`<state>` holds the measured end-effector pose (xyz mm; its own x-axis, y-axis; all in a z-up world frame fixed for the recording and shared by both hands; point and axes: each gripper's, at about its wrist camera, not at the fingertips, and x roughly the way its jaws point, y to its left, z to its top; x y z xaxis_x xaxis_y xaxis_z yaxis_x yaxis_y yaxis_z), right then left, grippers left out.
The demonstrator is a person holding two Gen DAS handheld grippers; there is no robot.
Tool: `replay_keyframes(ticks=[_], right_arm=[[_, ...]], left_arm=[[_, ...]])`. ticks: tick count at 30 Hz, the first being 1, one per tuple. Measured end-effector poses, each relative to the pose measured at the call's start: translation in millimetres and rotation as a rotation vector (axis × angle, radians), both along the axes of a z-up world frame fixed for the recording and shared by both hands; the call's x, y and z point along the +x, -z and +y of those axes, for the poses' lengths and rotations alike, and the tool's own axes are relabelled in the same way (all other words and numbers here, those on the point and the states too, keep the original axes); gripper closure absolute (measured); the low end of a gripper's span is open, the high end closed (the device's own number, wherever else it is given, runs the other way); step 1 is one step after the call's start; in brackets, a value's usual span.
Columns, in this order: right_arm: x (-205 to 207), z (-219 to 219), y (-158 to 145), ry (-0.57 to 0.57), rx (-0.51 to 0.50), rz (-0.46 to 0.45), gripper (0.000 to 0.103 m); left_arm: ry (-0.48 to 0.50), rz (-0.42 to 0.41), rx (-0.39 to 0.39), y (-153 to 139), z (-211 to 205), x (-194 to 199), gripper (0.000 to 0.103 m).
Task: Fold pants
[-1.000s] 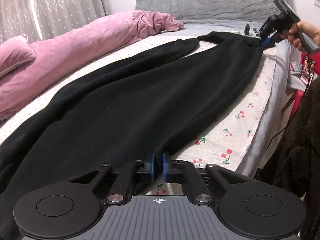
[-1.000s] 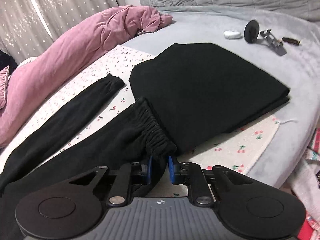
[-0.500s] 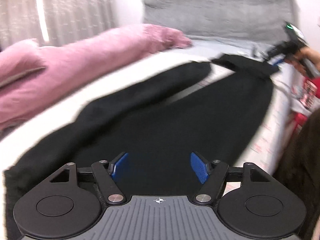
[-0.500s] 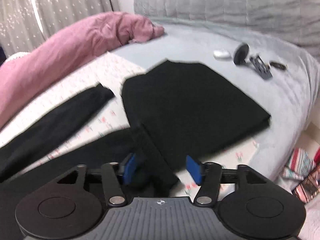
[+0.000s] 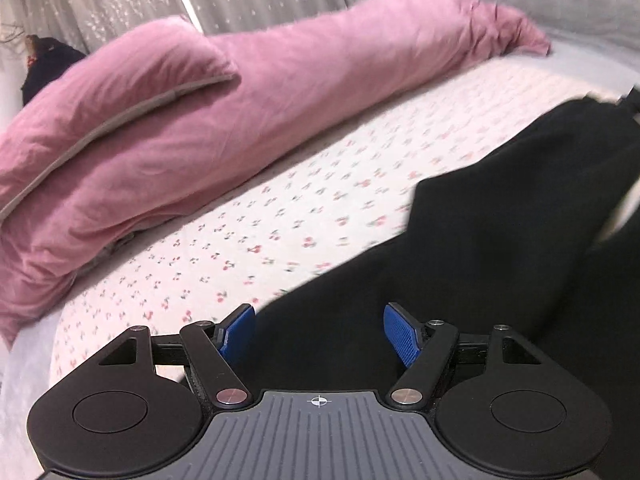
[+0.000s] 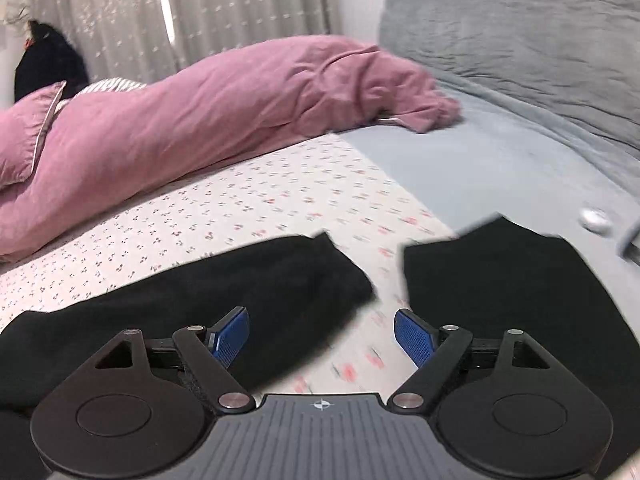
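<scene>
Soft, even indoor light, motion blur (fisheye-bent edges)

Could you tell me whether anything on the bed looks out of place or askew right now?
Nothing looks damaged or spilled. The pink duvet lies bunched along the far side, and a small white object sits loose on the grey blanket.

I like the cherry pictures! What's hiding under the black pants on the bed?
Under the black pants lies the cherry-print sheet; it shows all around them. Whatever else might be beneath the cloth is covered and cannot be seen.
</scene>
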<state>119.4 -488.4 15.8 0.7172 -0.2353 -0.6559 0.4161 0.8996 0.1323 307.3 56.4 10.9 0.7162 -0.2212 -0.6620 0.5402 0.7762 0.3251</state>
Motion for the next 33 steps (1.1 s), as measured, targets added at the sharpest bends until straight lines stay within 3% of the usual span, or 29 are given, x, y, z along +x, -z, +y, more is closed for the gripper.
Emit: replay_keyframes(ticks=[6,12,14,16,17,19,22,26,30,33], right_arm=[[80,-25,27,-0.002,-0.026,0.043,0.022],[133,-50,67,0.051,-0.067,0.108,0.027],[145,-54,82,0.073,-0.082,0.154,0.031],[143,-54,93,0.092,-0.091,0.124,0.030],[142,-52,93,0.093,-0.100,0.109,0.034],[140,-43,92,0.052,-0.118,0.083,0.054],[140,-28,89,0.020,-0.199,0.098,0.071],[137,-12,82,0.053,-0.279,0.089,0.076],[126,-9,67,0.095,-0.327,0.014,0.078],[125,-10,53,0.108,-0.347,-0.042,0.078]], left_arm=[[0.051,0.048,0.056,29,0,61,0.031],[0.060,0.176,-0.048,45,16,99,0.030],[0.064,0.225,-0.094,46,22,105,0.038],[0.071,0.283,-0.165,45,27,108,0.065],[0.063,0.289,-0.180,45,28,105,0.068],[0.054,0.290,-0.200,45,27,99,0.083],[-0.004,0.246,-0.226,46,25,90,0.095],[-0.085,0.130,-0.272,38,27,75,0.099],[-0.159,0.011,-0.367,12,45,65,0.099],[-0.165,-0.052,-0.353,6,42,64,0.098]])
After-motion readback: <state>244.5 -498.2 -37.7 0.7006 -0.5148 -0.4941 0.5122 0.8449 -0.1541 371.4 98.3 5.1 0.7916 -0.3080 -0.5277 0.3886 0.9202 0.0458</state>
